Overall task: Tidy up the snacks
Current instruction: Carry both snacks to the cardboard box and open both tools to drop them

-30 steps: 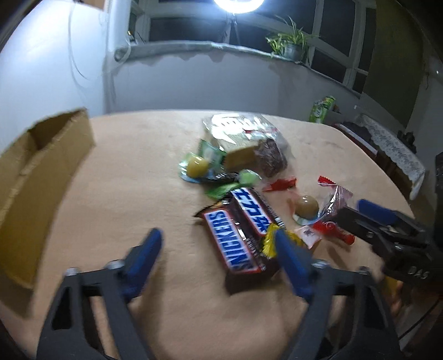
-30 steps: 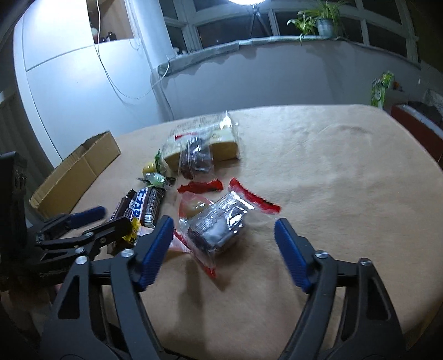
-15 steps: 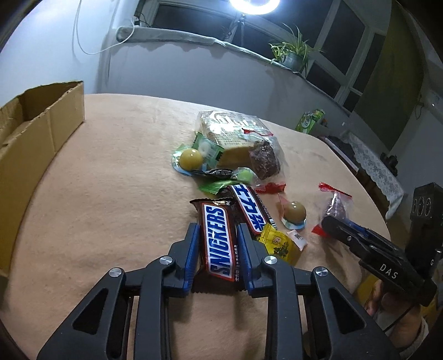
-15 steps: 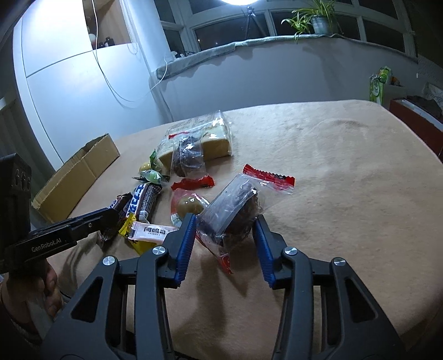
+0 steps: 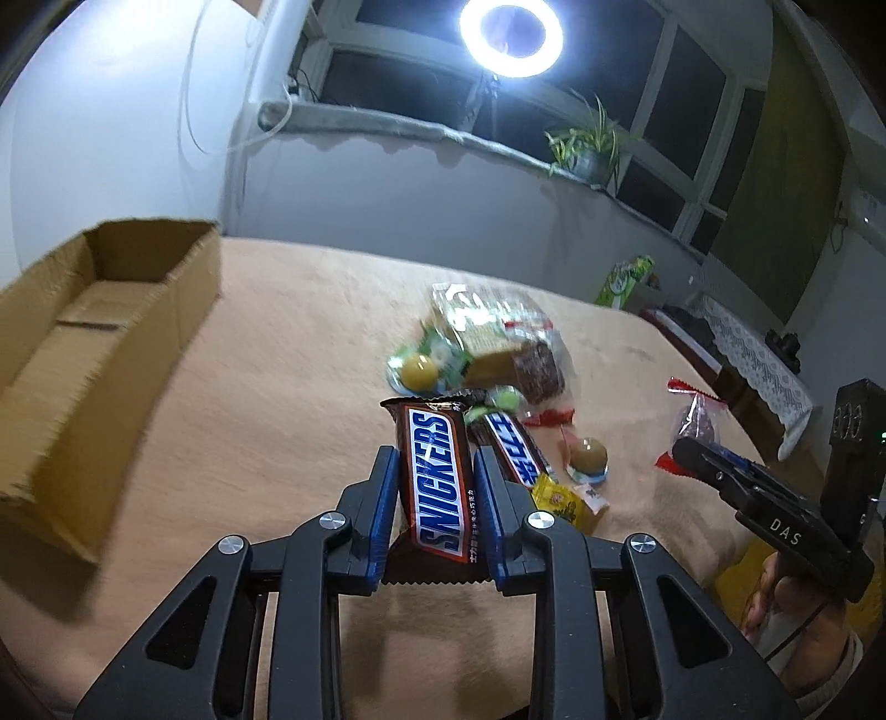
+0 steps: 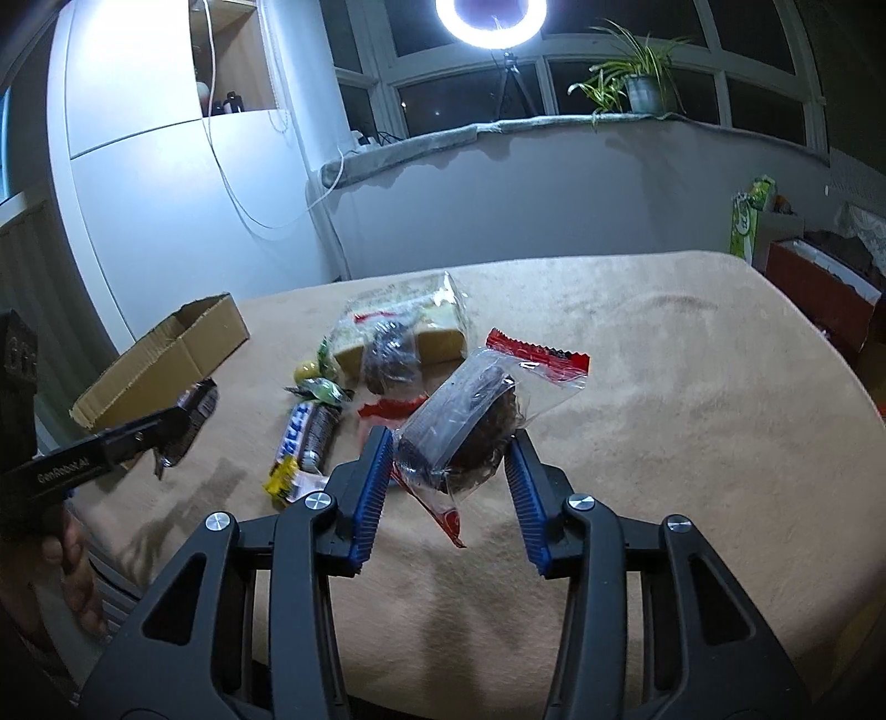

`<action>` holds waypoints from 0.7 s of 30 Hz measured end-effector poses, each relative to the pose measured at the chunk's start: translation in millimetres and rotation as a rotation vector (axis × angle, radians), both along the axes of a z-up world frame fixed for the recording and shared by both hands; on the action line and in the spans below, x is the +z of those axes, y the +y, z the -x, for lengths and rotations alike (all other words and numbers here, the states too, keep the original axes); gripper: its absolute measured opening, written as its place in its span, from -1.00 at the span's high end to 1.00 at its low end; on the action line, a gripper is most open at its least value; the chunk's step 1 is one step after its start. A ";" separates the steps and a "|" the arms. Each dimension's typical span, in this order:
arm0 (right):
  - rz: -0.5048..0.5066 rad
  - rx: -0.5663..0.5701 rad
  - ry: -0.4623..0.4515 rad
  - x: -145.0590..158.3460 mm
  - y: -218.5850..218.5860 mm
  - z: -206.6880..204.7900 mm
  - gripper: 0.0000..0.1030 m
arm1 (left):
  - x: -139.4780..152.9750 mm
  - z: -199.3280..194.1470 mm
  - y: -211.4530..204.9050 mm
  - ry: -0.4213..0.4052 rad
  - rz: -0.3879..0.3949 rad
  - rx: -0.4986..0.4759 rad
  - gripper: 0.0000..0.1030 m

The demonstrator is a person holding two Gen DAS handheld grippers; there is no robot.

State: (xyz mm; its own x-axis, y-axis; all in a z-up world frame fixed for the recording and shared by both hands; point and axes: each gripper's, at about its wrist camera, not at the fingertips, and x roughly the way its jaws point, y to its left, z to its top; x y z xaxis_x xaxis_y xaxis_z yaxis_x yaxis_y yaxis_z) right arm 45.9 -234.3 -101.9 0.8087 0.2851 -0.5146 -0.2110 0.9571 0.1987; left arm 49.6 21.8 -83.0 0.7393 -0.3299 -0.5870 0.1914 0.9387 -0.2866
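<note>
A round white ring light [image 5: 512,37] above the dark window panes is the one strong source in both views and burns out to pure glare. Away from it the room falls dim and bluish. Below it, the tan cloth-covered tabletop [image 6: 664,387] carries soft shadows falling toward the cameras. The open brown cardboard box [image 5: 83,343] left of the light smears with motion blur. Fisheye bending curves the window frames, and the corners go black.

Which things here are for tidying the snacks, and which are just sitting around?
For the job:
Snickers bar, held by the left gripper
clear cake packet, held by the right gripper
cardboard box
loose snack pile

Just there:
ring light
potted plant
green carton
</note>
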 end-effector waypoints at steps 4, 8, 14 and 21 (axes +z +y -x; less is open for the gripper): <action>0.015 0.031 -0.023 12.9 16.0 -1.0 0.15 | 13.9 8.6 17.9 -0.040 0.008 0.039 0.50; 0.034 0.081 -0.046 26.5 43.6 -5.9 0.15 | 26.7 15.3 45.3 -0.077 0.018 0.094 0.50; 0.056 0.174 -0.066 41.5 97.1 -16.2 0.15 | 38.5 22.3 92.2 -0.118 0.033 0.184 0.50; 0.076 0.323 -0.073 48.7 178.9 -27.8 0.15 | 40.6 27.3 147.9 -0.139 0.052 0.292 0.50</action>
